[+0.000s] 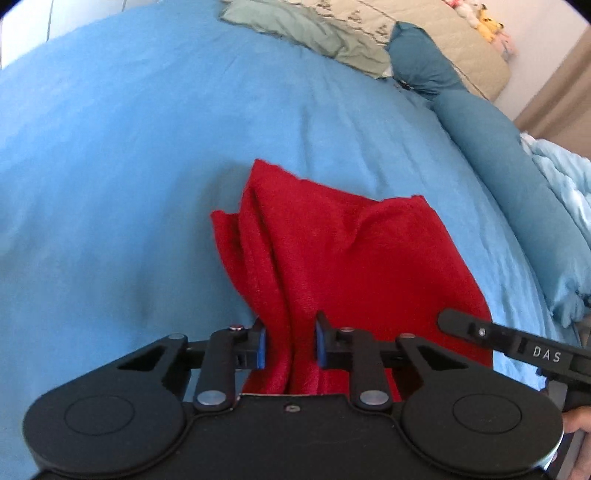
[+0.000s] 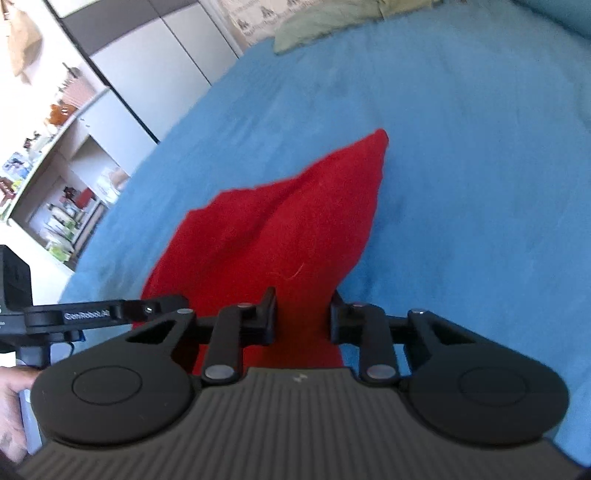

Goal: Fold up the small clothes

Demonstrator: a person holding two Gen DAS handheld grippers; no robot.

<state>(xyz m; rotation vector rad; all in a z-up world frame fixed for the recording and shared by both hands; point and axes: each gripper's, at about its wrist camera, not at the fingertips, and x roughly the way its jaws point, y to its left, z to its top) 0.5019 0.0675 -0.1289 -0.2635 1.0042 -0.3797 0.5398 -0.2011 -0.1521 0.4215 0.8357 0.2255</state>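
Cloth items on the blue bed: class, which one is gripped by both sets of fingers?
The red cloth, bunched between both grippers' fingers. The pale green cloth lies untouched far across the blue bed cover, beside the quilted beige blanket.

Blue bedsheet (image 1: pixel 129 166), teal pillow (image 1: pixel 480 147), cluttered shelves (image 2: pixel 55 177).

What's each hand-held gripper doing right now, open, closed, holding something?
Left hand-held gripper: closed on the near edge of the red knitted fabric garment.
Right hand-held gripper: closed on the same garment's near edge.
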